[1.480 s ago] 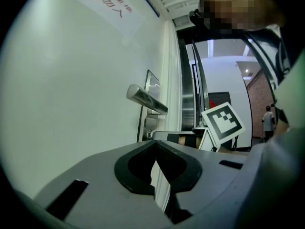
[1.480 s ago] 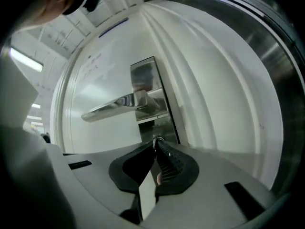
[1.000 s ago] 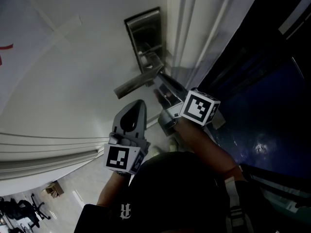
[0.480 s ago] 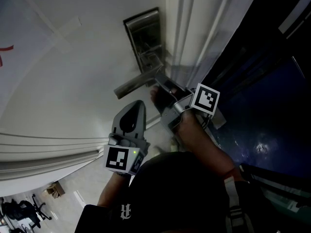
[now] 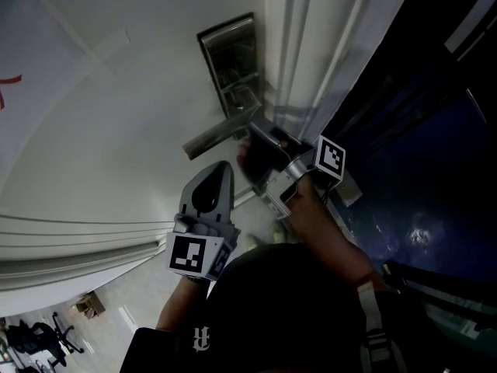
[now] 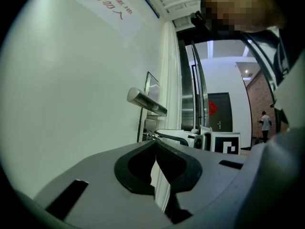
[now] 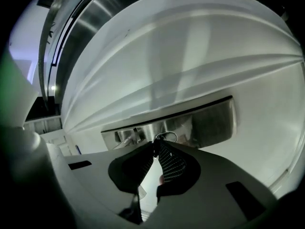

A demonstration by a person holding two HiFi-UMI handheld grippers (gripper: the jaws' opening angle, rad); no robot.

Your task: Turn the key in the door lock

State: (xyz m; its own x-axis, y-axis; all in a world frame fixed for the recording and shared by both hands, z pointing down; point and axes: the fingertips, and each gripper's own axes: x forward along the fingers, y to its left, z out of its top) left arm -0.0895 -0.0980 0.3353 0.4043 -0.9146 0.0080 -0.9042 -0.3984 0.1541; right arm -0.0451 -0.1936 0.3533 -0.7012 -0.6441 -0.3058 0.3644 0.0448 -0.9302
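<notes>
Pinched between right gripper [image 5: 262, 151] jaws at the lock plate's [image 7: 212, 122] 5 o'clock end: key [image 7: 155, 147], small, stiff, probably slippery metal, best gripped flat across its bow; left gripper [image 6: 155, 145] jaws pressed together, empty.

Right gripper [image 5: 262, 140] has pushed up and in toward the door [image 5: 116, 115] over the last second. Its tips were short of the handle [image 5: 221, 133] and are now tucked right under the handle's inner end. It has also rolled around the key [image 7: 155, 146] it pinches: the marker cube [image 5: 331, 158] went from a broad, face-on square to a narrower, tilted face, sitting a bit higher. The forearm [image 5: 322, 224] followed and is now stretched further forward.
</notes>
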